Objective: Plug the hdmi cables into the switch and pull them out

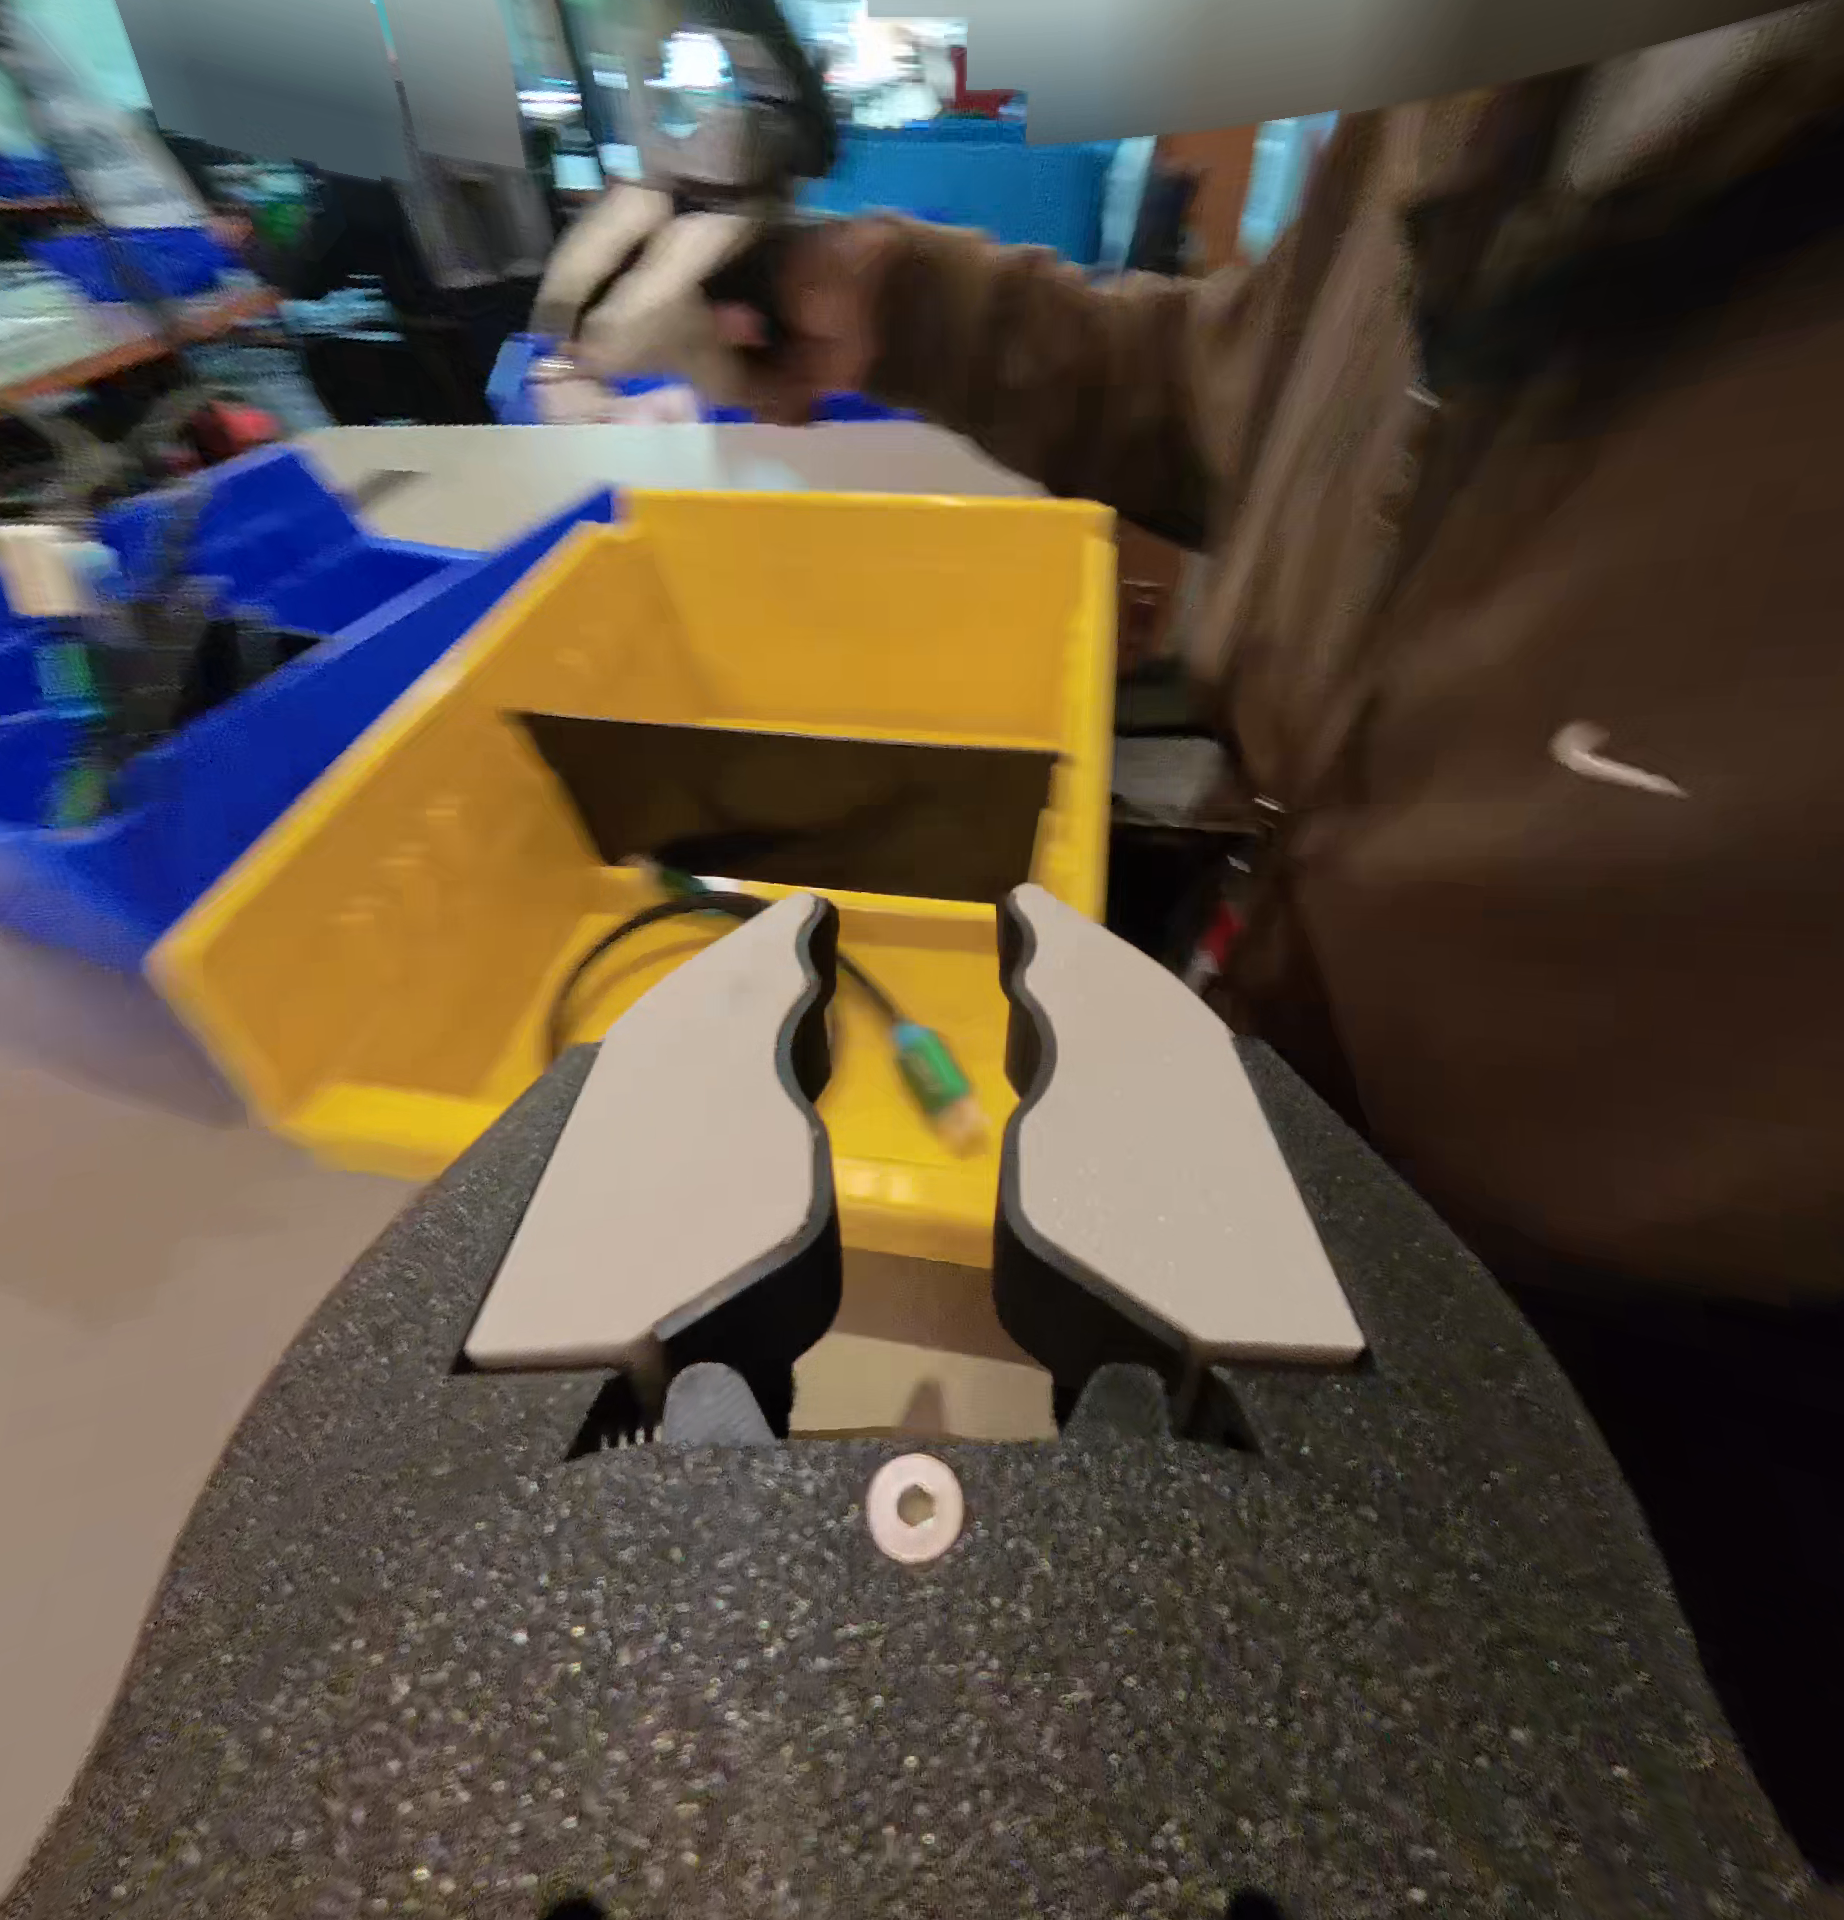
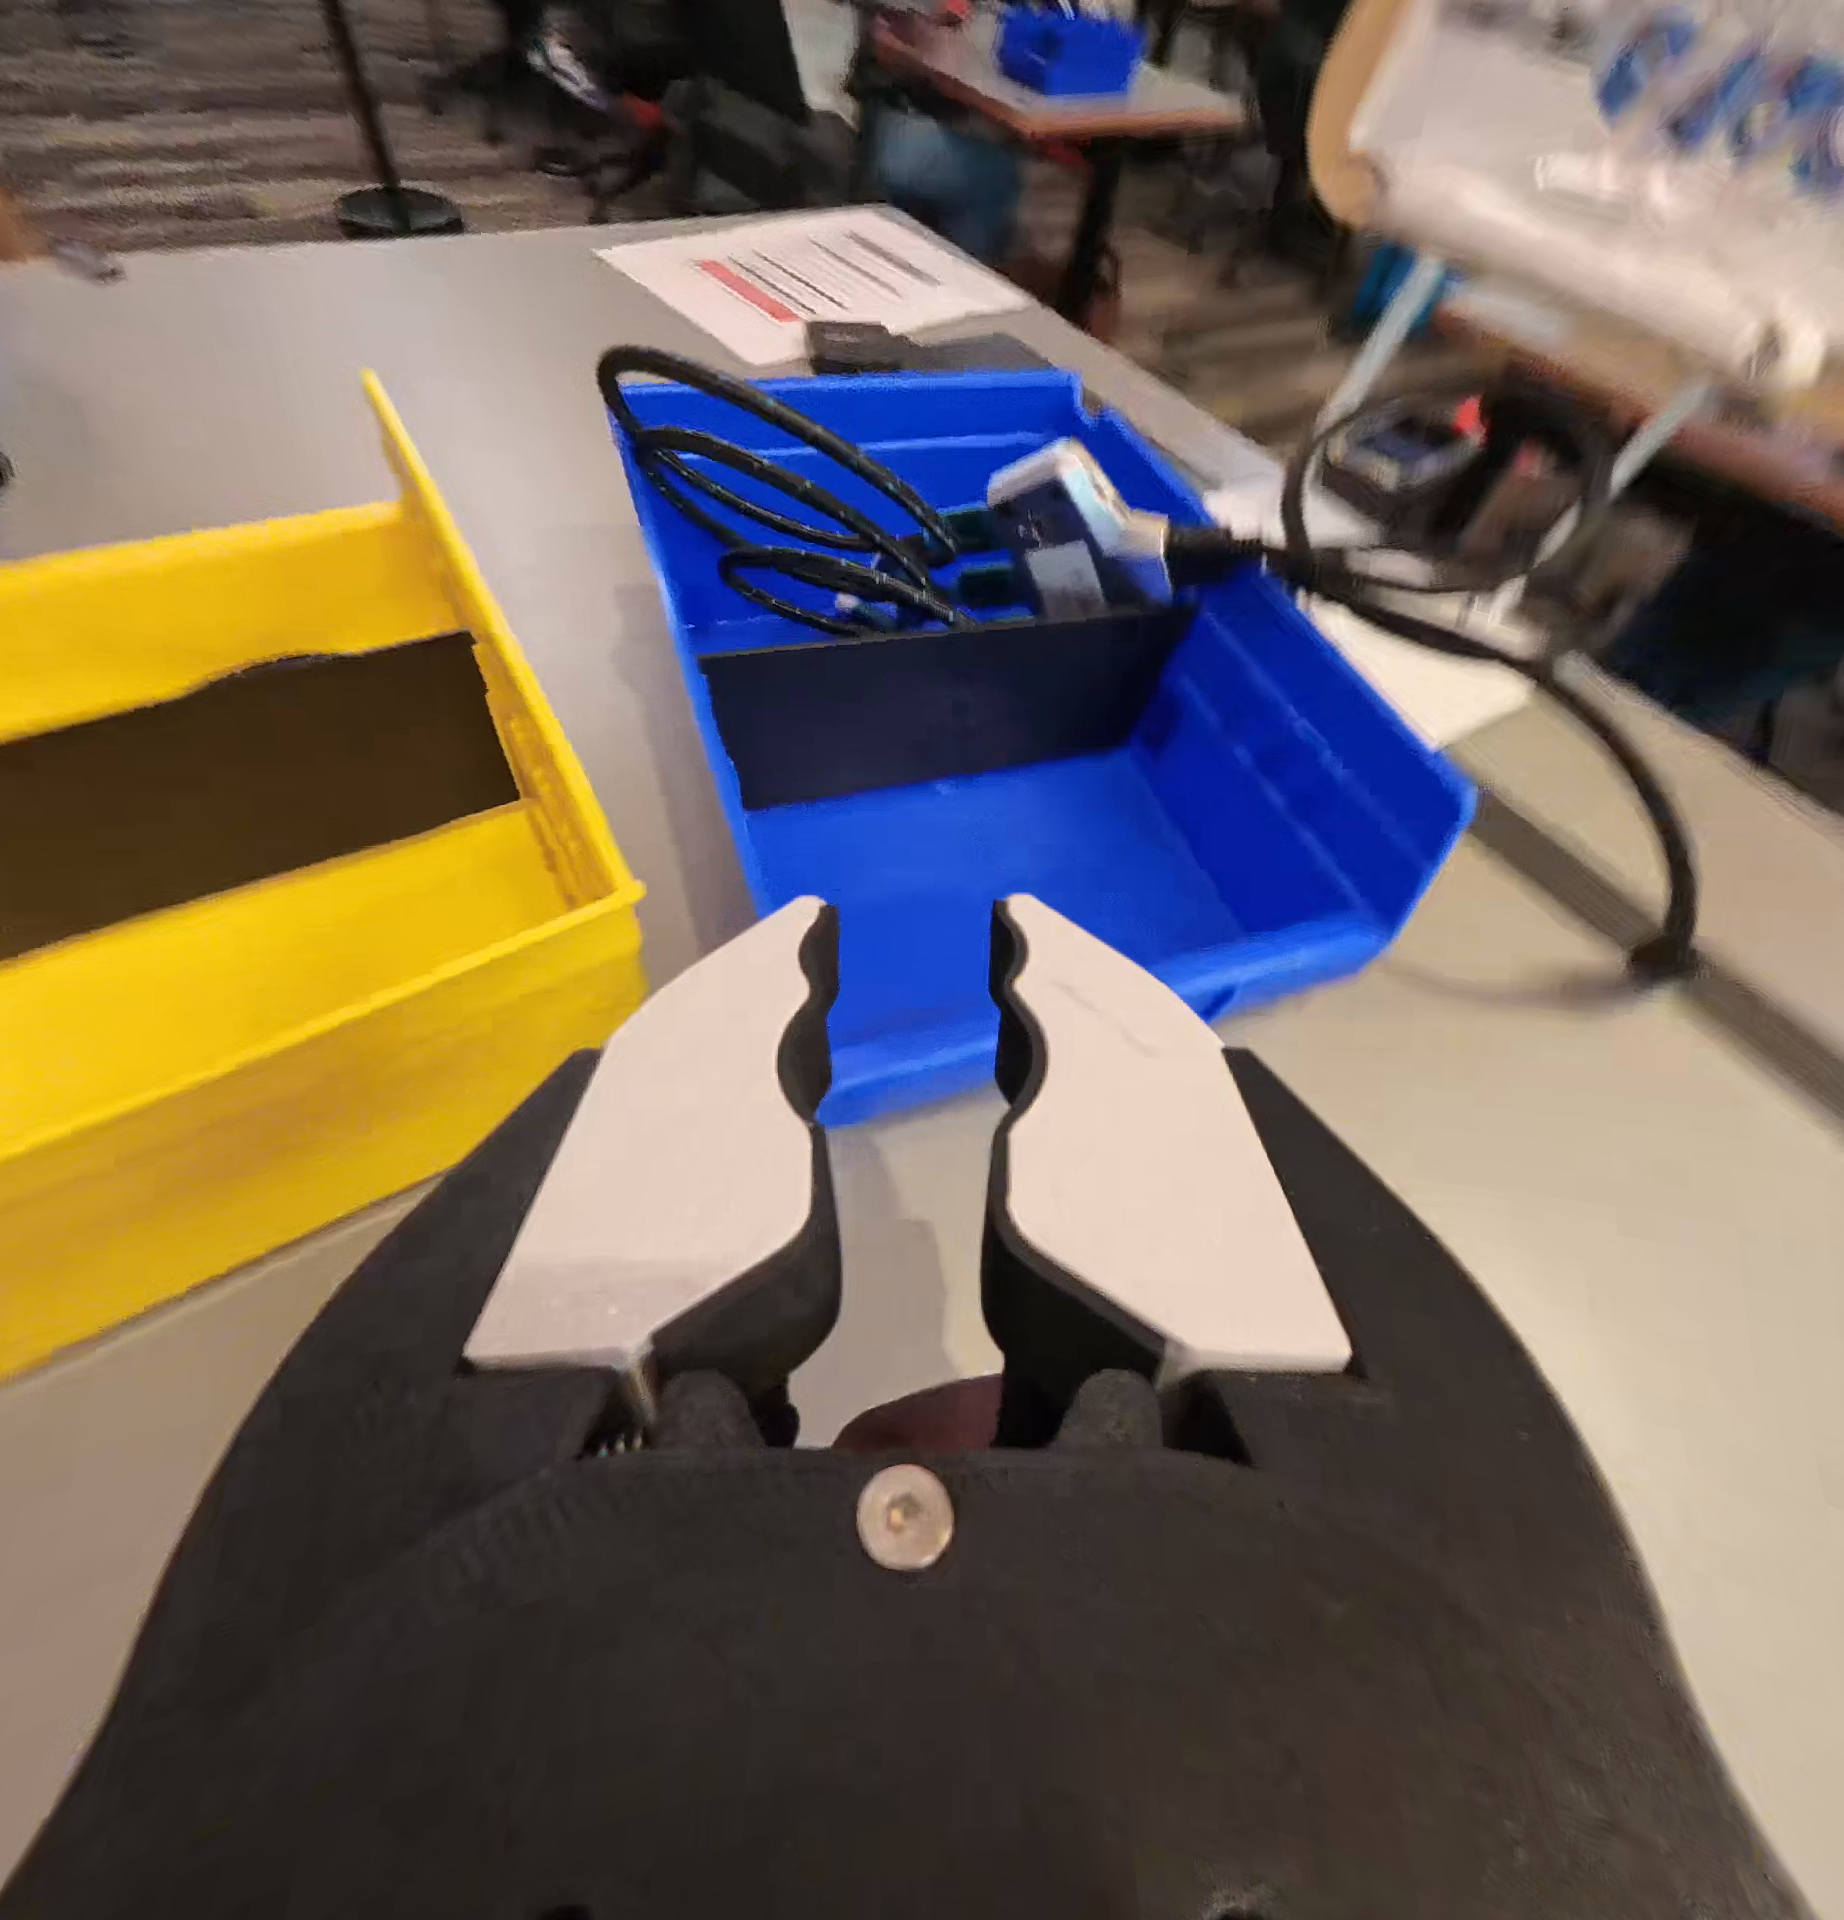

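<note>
My left gripper [image 1: 913, 914] is open above the near compartment of a yellow bin [image 1: 398, 914]. A black cable [image 1: 627, 940] with a green plug [image 1: 933, 1075] lies loose on the bin floor below the fingers, and neither pad touches it. A dark divider [image 1: 793, 790] crosses the bin. My right gripper [image 2: 913, 920] is open with nothing between its pads, and it hovers over the near end of a blue bin [image 2: 1313, 821]. The blue bin's near compartment is bare; behind its dark divider [image 2: 939, 707] lie coiled black cables [image 2: 793, 499] and a grey adapter [image 2: 1074, 509].
The yellow bin [image 2: 274, 997] stands left of the blue bin on a grey table [image 2: 1520, 1247]. A sheet of paper [image 2: 814, 275] lies at the far edge. A person in a brown jacket [image 1: 1520, 831] stands at the right. A thick black cable [image 2: 1624, 727] trails off the table's right side.
</note>
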Demonstrator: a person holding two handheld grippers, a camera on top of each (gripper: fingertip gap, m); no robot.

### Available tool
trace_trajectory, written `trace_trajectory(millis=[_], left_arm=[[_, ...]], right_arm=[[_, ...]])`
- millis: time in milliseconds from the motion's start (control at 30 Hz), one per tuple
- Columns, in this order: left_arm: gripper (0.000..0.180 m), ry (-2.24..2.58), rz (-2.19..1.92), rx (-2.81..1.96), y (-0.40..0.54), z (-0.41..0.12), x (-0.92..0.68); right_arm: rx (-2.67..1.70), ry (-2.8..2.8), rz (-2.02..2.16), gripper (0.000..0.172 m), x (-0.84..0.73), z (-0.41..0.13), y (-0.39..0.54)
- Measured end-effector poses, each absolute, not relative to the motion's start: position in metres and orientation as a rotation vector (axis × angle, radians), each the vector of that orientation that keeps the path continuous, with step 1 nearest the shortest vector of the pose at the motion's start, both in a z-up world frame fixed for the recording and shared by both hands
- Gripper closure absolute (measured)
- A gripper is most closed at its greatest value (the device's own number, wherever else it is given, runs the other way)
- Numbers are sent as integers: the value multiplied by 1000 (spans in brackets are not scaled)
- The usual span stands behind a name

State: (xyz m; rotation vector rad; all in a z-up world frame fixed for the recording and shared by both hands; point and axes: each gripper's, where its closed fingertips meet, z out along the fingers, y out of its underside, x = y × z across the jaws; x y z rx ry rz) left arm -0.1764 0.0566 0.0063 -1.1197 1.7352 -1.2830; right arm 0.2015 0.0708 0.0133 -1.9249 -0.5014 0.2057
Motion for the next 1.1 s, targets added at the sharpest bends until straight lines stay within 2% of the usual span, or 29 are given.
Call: trace_trajectory(millis=[67, 133, 200, 300, 433, 500, 633, 967, 1033, 1100], left_arm=[[146, 1574, -1175, -1279, 105, 25, -165], [139, 1404, -1096, -1467, 159, 39, -146], [133, 1263, -1068, -1608, 211, 45, -120], [126, 1176, -1000, -1744, 279, 32, -68], [117, 1270, -990, -1989, 317, -16, 7], [118, 1362, -937, -2081, 322, -38, 33], [126, 1427, -960, -2150, 330, -44, 61], [115, 1696, -760, -2187, 316, -58, 78], [118, 1758, -710, -2226, 311, -72, 79], [134, 1782, -651, -2247, 312, -84, 80]], right_arm=[[-2014, -354, 393, 137, 183, 15, 48], [-2122, -292, 543, 119, 148, 3, 26], [-2239, -310, 539, 94, 120, -18, 10], [-2304, -260, 519, 80, 95, -36, 3], [-2323, -125, 566, 81, 90, -45, 9], [-2340, -108, 571, 86, 90, -47, 10], [-2377, -124, 565, 97, 91, -50, 11], [-2410, -169, 545, 102, 87, -46, 19], [-2419, -170, 538, 109, 88, -49, 20], [-2423, -194, 552, 123, 88, -51, 19]])
